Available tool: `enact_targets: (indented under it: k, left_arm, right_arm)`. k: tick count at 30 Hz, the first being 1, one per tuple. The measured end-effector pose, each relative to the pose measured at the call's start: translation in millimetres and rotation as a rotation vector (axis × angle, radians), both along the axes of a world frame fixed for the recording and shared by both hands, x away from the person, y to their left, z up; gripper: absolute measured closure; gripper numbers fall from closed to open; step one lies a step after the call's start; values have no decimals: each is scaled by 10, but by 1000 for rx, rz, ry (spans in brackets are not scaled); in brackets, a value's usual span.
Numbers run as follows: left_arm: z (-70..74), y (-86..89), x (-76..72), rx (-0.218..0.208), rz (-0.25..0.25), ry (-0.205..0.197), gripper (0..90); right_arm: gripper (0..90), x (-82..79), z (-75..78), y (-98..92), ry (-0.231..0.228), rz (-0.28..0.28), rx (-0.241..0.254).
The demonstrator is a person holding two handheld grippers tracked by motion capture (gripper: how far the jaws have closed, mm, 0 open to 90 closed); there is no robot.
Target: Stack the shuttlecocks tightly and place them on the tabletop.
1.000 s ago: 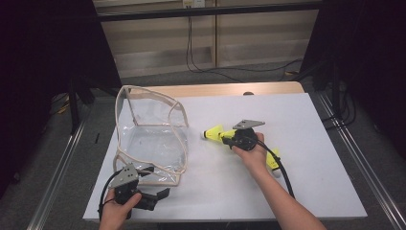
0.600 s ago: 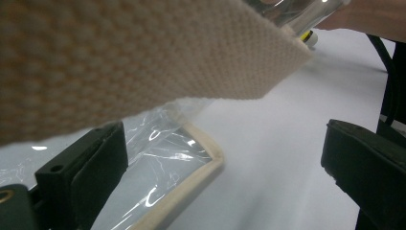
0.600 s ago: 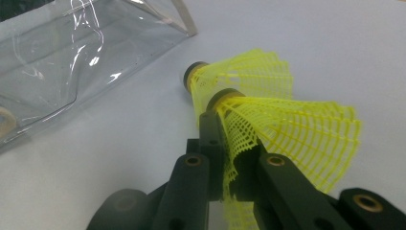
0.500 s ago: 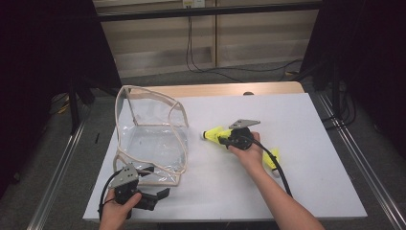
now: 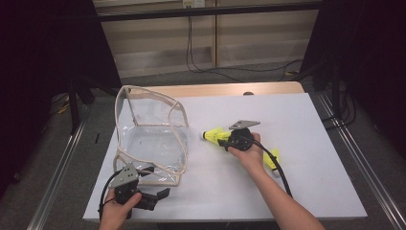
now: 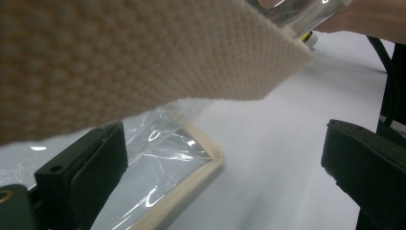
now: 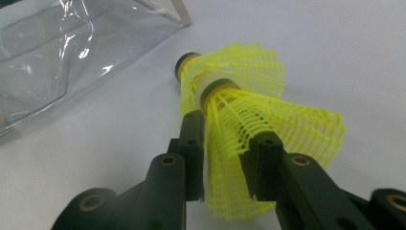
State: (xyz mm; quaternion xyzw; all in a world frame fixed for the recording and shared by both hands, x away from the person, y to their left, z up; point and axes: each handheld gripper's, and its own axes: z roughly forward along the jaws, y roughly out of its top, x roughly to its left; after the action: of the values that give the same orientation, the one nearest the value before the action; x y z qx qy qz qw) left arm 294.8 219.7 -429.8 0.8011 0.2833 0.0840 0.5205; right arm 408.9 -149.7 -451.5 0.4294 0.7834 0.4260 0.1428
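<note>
Now | right fingers (image 7: 225,158) just opening, loosely straddling the yellow shuttlecock (image 7: 249,124) skirt on the bench (image 5: 311,124) | cork points to ten o'clock at the clear pouch (image 5: 151,139) | left fingers (image 6: 225,177) apart by pouch corner, at seven o'clock.

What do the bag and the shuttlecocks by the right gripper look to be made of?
Bag: clear, glossy soft plastic, likely vinyl, since it creases and glints; its beige edging looks like woven fabric tape. Shuttlecocks: yellow molded plastic mesh skirts, probably nylon, with dark-banded bases.
</note>
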Motion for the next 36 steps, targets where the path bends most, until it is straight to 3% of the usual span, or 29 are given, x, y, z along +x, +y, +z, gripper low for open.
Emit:
enact_targets:
  k: [7, 13, 16, 24, 36]
  left_arm:
    - [1, -2, -3, 2, 1, -1, 20]
    - [1, -3, -3, 2, 1, -2, 20]
    - [1, -4, -3, 6, 1, -4, 20]
    - [-4, -6, 0, 1, 0, -4, 15]
    - [0, -3, -1, 1, 0, -2, 16]
  right_arm:
    - [685, -77, 22, -78, -1, -21, 0]
    - [854, -112, 32, -119, -4, 14, 3]
    - [892, -111, 50, -120, -14, 24, 6]
    - [900, -72, 64, -106, -35, 37, 30]
    - [900, -23, 92, -29, -41, 49, 17]
